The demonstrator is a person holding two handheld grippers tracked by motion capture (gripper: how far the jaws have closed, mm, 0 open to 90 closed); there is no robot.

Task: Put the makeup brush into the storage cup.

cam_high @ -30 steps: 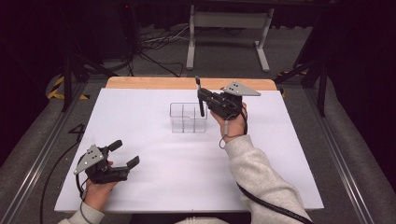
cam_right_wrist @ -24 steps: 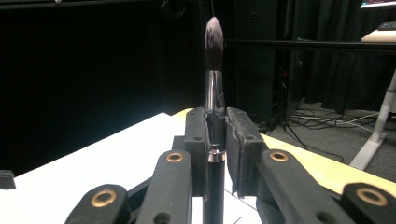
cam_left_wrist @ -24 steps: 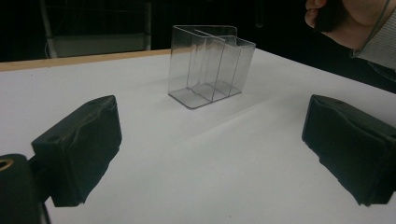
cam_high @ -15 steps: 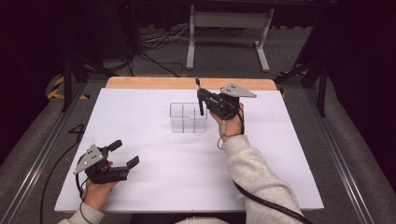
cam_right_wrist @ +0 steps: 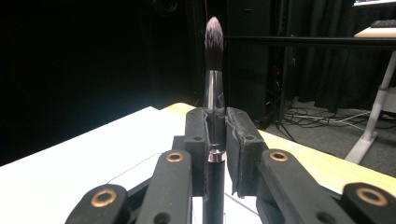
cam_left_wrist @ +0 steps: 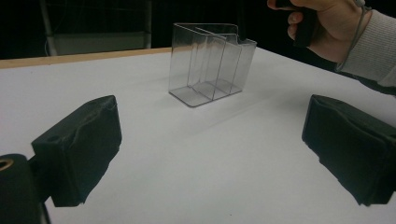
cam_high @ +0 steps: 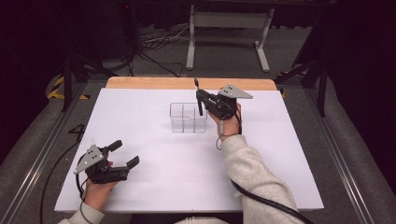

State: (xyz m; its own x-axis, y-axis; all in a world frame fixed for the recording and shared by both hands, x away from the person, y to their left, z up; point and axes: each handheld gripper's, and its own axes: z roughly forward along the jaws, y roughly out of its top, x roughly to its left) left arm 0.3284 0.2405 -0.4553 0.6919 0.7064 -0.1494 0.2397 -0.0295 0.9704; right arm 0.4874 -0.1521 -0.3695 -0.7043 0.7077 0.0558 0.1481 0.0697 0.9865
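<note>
Makeup brush (cam_right_wrist: 214,70): clamped upright in right tool (cam_high: 201,100), above clear organizer (cam_high: 188,118). Step: insertion. Next: lower handle into compartment. Left tool (cam_high: 122,158) wide open, empty, on desk (cam_high: 154,186).

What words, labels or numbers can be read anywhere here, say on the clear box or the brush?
None can be read: the clear divided organizer, the makeup brush, the right gripper clamping it, the left gripper and the white table all look unmarked.
</note>
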